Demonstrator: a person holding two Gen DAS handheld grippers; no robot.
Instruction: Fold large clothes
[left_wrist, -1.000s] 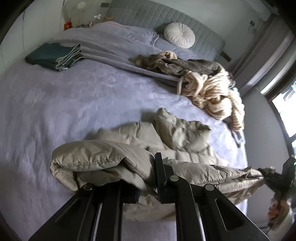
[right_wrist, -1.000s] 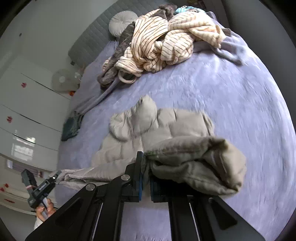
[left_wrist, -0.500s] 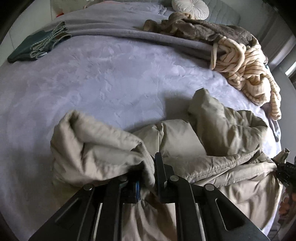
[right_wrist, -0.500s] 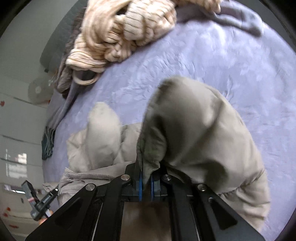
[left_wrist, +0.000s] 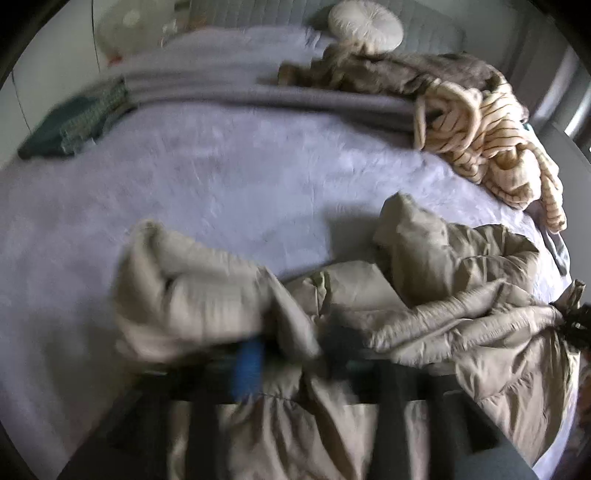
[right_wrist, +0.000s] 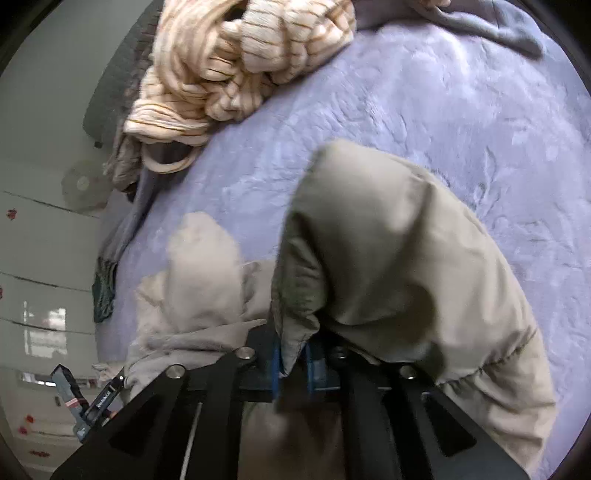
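Observation:
A beige puffer jacket (left_wrist: 436, 295) lies crumpled on the lavender bed cover (left_wrist: 229, 177). In the blurred left wrist view, my left gripper (left_wrist: 295, 354) is low over the jacket's near fold; its jaws are opening wide, with loose fabric between them and not pinched. In the right wrist view a bulging fold of the jacket (right_wrist: 388, 258) lies right ahead. My right gripper (right_wrist: 291, 369) is opening too: its blue pads (right_wrist: 275, 369) stand a little apart, with a fabric edge hanging between them. The left gripper also shows at that view's lower left.
A cream striped garment (left_wrist: 491, 122) is heaped with a brown one (left_wrist: 388, 70) at the bed's far right. A folded dark green garment (left_wrist: 70, 122) lies far left, next to a folded grey blanket (left_wrist: 258, 92). A round cushion (left_wrist: 365, 24) leans on the headboard. White cupboards (right_wrist: 37, 258) stand beside the bed.
Both grippers came down to the bed with the jacket's edge, folding it over onto the rest of the jacket. Both sets of jaws, shut on the fabric before, have now parted, the left far wider.

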